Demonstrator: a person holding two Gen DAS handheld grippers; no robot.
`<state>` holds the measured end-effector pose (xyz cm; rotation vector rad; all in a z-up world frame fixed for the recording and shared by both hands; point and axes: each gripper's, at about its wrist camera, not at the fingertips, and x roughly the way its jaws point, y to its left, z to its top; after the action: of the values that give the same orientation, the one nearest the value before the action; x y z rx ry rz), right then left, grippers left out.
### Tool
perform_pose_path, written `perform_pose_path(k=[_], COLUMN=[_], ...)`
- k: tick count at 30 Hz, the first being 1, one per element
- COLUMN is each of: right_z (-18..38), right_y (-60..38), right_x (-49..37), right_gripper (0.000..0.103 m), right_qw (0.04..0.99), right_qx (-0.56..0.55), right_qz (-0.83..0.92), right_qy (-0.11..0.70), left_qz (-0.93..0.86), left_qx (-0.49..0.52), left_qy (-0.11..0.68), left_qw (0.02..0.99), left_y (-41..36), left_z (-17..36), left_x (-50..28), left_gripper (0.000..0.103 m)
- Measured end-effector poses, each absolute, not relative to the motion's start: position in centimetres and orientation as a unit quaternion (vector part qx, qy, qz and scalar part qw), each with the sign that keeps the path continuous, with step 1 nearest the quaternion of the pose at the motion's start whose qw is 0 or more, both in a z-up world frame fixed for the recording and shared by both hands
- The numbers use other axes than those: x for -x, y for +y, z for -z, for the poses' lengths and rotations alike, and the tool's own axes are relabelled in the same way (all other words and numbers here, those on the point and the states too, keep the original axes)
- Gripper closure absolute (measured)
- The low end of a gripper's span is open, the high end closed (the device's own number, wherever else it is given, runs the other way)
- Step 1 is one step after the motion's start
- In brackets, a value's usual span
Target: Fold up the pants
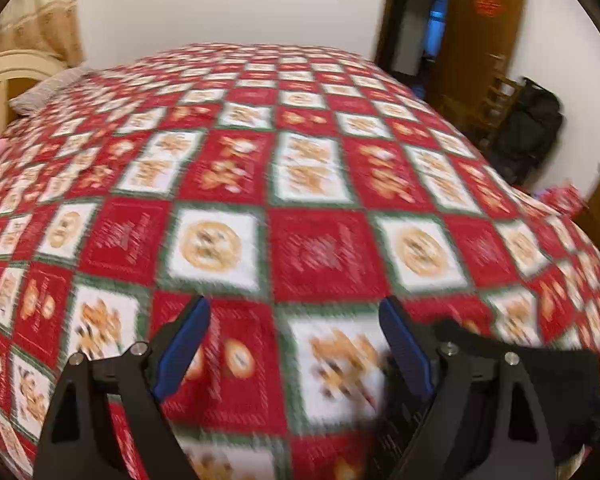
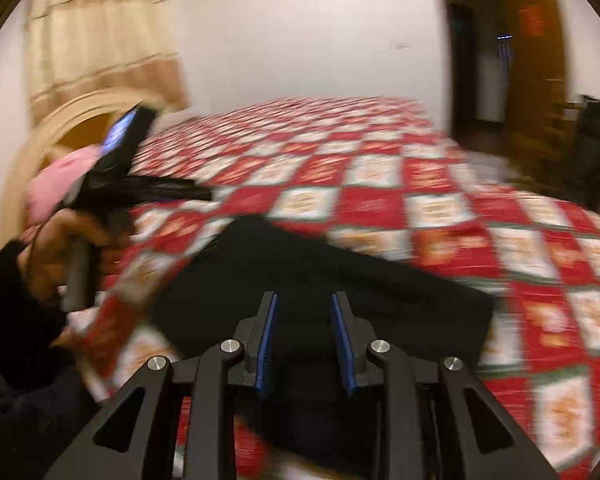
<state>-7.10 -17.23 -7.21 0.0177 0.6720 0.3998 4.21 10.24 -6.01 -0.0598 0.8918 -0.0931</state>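
Pants (image 2: pixel 324 280), black, lie on the quilt (image 2: pixel 500 208) beneath my right tongs (image 2: pixel 305 340), jaws narrowly apart, gripping nothing; my left tongs (image 1: pixel 294 344) gape wide over bare quilt.

left wrist: tilted down, close over bedspread (image 1: pixel 316 184) | right wrist: lower angle | shared: bedspread, doorway (image 2: pixel 480 52)

We see the black pants (image 2: pixel 320 272) lying flat on the bed, already folded into a compact dark shape with a straight right edge. In the left wrist view only one black corner (image 1: pixel 540 352) shows, at the lower right.
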Motion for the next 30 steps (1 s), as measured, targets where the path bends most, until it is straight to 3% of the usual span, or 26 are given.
perform_pose_path(k=[7,11,15,17,21,27,30], right_z=[12.0,11.5,8.7,6.8,5.4,10.6,11.1], right_y=[-12.2,-12.5,-14.3,-14.6,-11.1,-5.1,-5.7], right_x=[5.5,6.1,4.0,1.9,-4.1,-9.9,-11.3], right_gripper=[0.073,0.073,0.073,0.057,0.054,0.054,0.053], right_qw=[0.873,0.857,0.866,0.879,0.881,0.85,0.858], right_qx=[0.013,0.017,-0.046,-0.064,-0.035,0.103,0.058], right_qz=[-0.268,-0.298,-0.299,-0.286,-0.295,-0.235,-0.193], right_qy=[0.407,0.419,0.399,0.375,0.367,0.46,0.472], left_qz=[0.092,0.084,0.107,0.109,0.104,0.095,0.078], left_qx=[-0.029,0.0,0.018,0.038,0.034,0.048,0.041], left_qy=[0.469,0.472,0.477,0.477,0.468,0.459,0.453], left_qw=[0.878,0.877,0.872,0.871,0.877,0.882,0.887], left_y=[7.0,7.7,8.0,8.4,7.6,7.4,6.7], left_z=[9.4,10.2,9.8,9.9,10.2,10.2,10.3], left_x=[0.7,2.8,3.3,2.8,2.6,3.8,4.9], left_gripper=[0.014,0.014,0.015,0.015,0.015,0.029,0.034])
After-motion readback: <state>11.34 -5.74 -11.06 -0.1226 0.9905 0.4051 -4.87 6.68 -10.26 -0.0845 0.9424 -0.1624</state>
